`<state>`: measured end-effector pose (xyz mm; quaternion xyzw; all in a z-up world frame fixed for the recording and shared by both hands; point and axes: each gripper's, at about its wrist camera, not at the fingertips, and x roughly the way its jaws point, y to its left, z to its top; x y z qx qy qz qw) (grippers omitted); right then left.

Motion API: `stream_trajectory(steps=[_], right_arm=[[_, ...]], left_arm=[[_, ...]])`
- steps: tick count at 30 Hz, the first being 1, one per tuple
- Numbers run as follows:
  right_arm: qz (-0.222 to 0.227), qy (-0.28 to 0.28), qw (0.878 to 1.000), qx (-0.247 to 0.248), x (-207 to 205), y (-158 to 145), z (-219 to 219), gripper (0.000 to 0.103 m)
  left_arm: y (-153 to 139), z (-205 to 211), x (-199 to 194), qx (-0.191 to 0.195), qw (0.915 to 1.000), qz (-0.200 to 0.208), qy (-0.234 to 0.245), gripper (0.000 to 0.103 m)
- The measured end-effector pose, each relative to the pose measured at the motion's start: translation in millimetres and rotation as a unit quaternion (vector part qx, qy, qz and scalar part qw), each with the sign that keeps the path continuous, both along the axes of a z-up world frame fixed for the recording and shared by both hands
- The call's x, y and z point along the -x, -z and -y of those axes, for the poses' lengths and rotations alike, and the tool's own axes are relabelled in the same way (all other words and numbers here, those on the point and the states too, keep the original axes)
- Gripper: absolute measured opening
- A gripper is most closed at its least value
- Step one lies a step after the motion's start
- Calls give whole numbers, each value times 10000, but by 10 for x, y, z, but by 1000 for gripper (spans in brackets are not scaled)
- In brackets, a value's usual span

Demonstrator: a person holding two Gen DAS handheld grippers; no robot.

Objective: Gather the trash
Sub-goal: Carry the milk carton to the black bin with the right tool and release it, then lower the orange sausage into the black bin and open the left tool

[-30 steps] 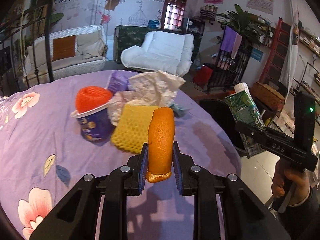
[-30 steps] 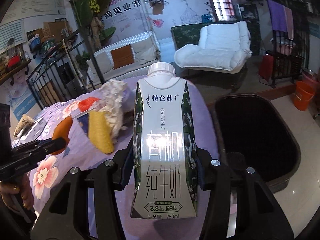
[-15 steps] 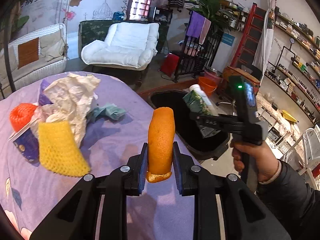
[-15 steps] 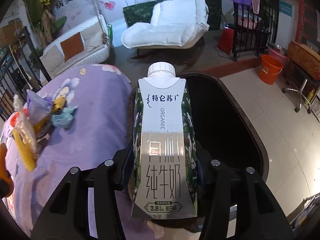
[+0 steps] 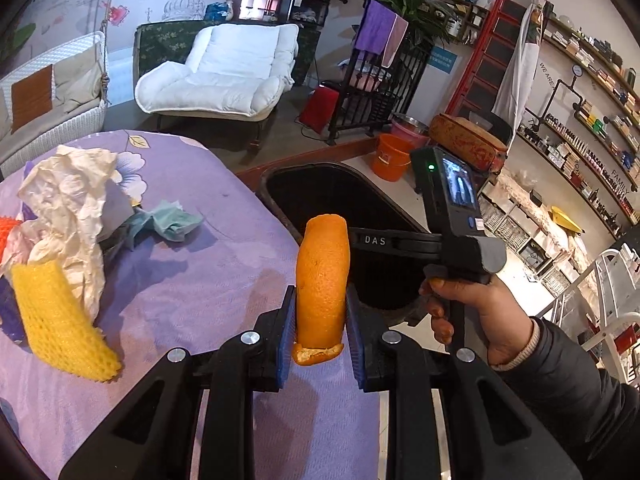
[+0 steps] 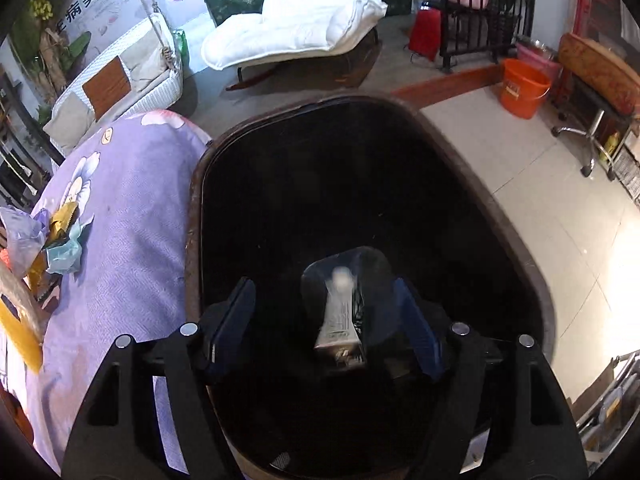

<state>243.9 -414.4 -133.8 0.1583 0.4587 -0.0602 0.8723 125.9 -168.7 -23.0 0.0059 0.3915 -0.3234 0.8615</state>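
My left gripper is shut on an orange peel and holds it upright above the purple tablecloth, near the table's right edge. My right gripper is open over the black trash bin. A milk carton, blurred, is inside the bin between the fingers and touches neither. In the left wrist view the right gripper's body reaches over the bin; its fingertips are hidden behind the peel.
On the table lie crumpled white paper, a yellow foam net and a teal tissue. An orange bucket and a white lounge chair stand on the floor beyond the bin.
My right gripper moved over the bin, opened and let go of the milk carton, which is now down in the bin. My left gripper carried the peel to the right, toward the bin.
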Motion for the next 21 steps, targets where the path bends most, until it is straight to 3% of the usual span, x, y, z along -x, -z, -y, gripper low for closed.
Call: stream_trajectory(steps=[12, 21], right_arm=[[834, 503, 9944, 409, 811, -310, 44, 72], [982, 1285, 9859, 425, 1361, -324, 382, 73]], left_arm=[[75, 541, -243, -156, 9993, -190, 267, 24], [268, 968, -493, -355, 9970, -581, 374, 24]])
